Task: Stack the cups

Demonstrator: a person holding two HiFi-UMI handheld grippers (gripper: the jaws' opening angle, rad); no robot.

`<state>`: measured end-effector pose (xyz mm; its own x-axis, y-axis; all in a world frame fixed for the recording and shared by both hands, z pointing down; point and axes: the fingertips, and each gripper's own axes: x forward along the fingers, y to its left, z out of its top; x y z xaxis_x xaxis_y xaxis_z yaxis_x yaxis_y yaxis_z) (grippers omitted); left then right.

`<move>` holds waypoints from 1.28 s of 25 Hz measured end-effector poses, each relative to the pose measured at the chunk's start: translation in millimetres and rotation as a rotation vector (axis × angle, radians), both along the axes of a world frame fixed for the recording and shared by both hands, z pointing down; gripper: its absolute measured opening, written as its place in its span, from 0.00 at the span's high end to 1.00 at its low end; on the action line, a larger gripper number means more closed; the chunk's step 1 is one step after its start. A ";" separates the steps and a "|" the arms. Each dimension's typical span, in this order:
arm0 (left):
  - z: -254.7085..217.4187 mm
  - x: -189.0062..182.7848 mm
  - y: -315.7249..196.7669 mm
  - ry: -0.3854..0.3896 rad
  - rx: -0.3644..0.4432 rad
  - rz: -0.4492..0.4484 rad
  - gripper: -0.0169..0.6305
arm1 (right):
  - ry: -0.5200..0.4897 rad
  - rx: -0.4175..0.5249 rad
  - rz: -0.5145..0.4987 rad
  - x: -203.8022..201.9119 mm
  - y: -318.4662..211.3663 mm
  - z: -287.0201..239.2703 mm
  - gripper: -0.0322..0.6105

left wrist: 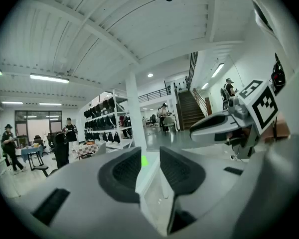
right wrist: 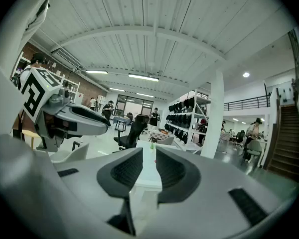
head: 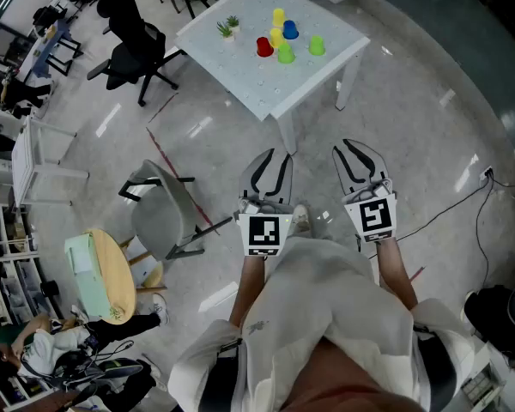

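Note:
Several cups stand far ahead on a white table [head: 240, 71]: a red cup [head: 264, 47], two yellow cups [head: 277, 26], a blue cup [head: 290, 30] and two green cups [head: 317, 45]. I hold both grippers over the floor, well short of the table. The left gripper [head: 273, 155] and the right gripper [head: 354, 147] are shut and empty, and both aim at the table. In the left gripper view, a green cup [left wrist: 144, 160] shows through the slit of the left gripper [left wrist: 150, 166]. The right gripper [right wrist: 149, 166] frames the table's edge [right wrist: 150, 178].
A small potted plant [head: 227, 28] stands on the table beside the cups. A black office chair [head: 137, 45] is left of the table. A grey chair [head: 167, 213] and a round wooden stool [head: 112, 273] stand at my left. A cable [head: 463, 200] crosses the floor at my right.

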<state>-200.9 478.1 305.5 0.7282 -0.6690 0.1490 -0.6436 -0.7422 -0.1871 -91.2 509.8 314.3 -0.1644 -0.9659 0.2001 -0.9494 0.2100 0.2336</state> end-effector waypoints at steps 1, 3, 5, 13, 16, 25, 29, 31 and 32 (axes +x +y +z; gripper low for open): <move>-0.6 0.2 -3.3 -0.002 0.002 0.001 0.79 | -0.009 0.012 0.002 0.2 -3.0 -2.5 0.83; -1.7 0.6 -9.9 -0.004 0.002 0.004 0.79 | -0.034 0.033 0.006 0.6 -9.1 -7.1 0.82; -2.2 0.4 -17.0 0.001 -0.001 0.008 0.78 | -0.055 0.047 0.009 0.6 -16.1 -9.9 0.77; -1.1 -1.0 -52.8 0.015 -0.003 0.042 0.79 | -0.047 0.033 0.055 0.5 -47.8 -6.3 0.73; 0.2 -1.3 -67.3 0.020 -0.006 0.055 0.79 | -0.041 0.033 0.071 0.9 -61.2 -5.3 0.73; 6.5 3.4 -112.9 0.022 -0.016 0.084 0.79 | -0.038 0.020 0.116 7.7 -98.3 0.4 0.74; 8.4 12.2 -131.0 0.023 -0.015 0.096 0.79 | -0.038 0.017 0.132 16.3 -113.7 2.3 0.75; 8.9 16.6 -139.8 0.028 -0.017 0.097 0.79 | -0.034 0.013 0.135 20.6 -121.5 3.3 0.75; 9.5 18.5 -144.2 0.028 -0.020 0.096 0.79 | -0.033 0.011 0.134 22.5 -125.8 3.5 0.75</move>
<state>-182.4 333.8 315.0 0.7930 -0.5929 0.1401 -0.5739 -0.8042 -0.1545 -68.7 384.0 317.9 -0.0396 -0.9818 0.1860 -0.9760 0.0779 0.2034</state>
